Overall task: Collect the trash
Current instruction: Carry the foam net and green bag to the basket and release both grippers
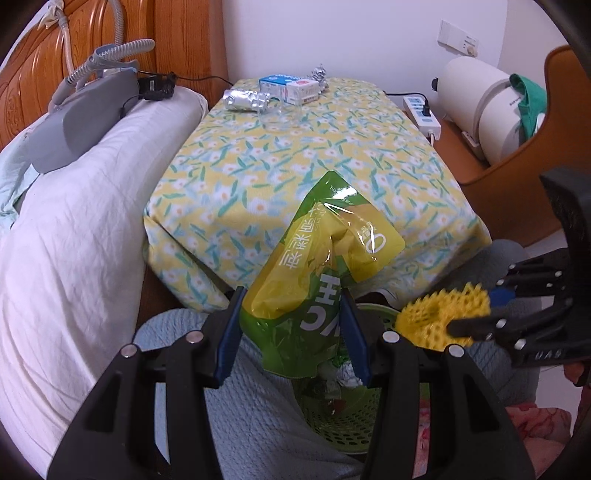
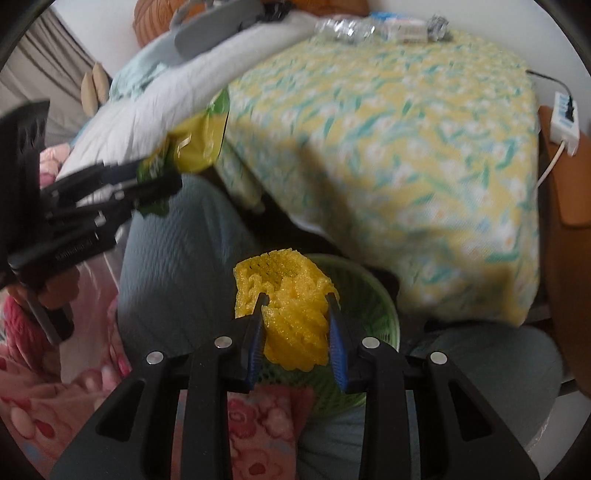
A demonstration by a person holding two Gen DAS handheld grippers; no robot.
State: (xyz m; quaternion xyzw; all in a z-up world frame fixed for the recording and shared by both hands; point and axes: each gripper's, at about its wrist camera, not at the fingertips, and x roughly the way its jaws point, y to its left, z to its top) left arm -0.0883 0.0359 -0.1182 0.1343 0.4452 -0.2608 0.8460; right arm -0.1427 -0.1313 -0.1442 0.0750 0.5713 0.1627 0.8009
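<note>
The right wrist view is smeared: the flowered cloth (image 2: pixel 388 155) and far-end litter (image 2: pixel 384 27) blur together. The green basket (image 1: pixel 354 417) is mostly hidden behind the pouch (image 1: pixel 317 273) and left tool (image 1: pixel 291 332). The pouch's print is only partly legible.

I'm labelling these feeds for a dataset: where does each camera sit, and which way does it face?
Left wrist: on the left tool, angled down past its green pouch toward the floral-covered table and headboard; the right tool shows at right.
Right wrist: on the right tool, pointing down at the green basket over its yellow foam net; the left tool and a hand show at left.
Shared: basket, table, pouch, net.
</note>
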